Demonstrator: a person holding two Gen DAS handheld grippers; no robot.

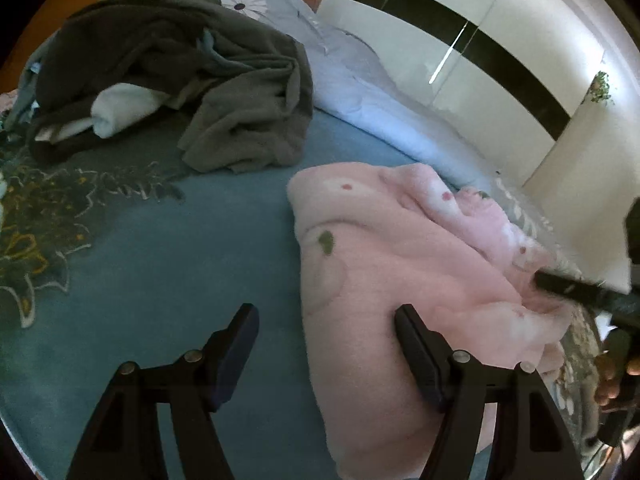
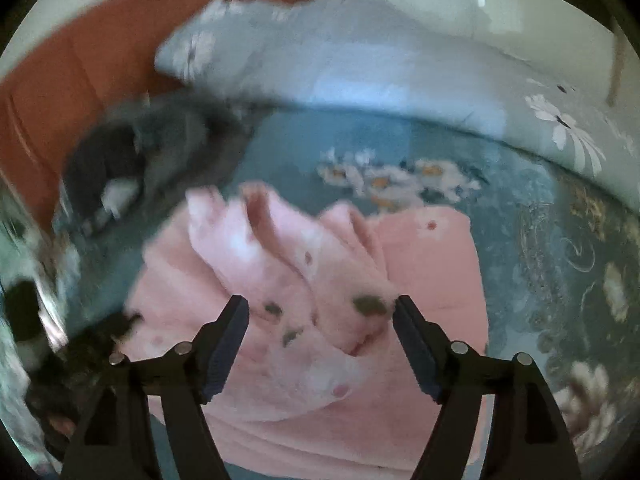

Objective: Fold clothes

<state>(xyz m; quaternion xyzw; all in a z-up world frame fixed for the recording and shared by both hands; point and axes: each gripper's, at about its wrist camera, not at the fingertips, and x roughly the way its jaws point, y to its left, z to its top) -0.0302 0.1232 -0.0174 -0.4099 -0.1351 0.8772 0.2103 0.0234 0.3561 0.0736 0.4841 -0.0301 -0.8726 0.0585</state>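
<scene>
A pink fleece garment (image 1: 404,264) with small dark and red spots lies partly folded on the blue bed cover (image 1: 180,264). My left gripper (image 1: 326,322) is open and empty, low over the garment's left edge. The right gripper's fingertips (image 1: 560,284) reach over the garment's right side in this view. In the right wrist view the same pink garment (image 2: 320,280) lies bunched under my right gripper (image 2: 320,312), which is open with nothing between its fingers. That view is blurred.
A heap of grey clothes (image 1: 192,80) with a white rolled piece lies at the far left of the bed, also blurred in the right wrist view (image 2: 152,152). A floral pillow (image 1: 264,0) and pale quilt (image 1: 380,96) lie along the far edge. White wardrobe doors (image 1: 480,40) stand behind.
</scene>
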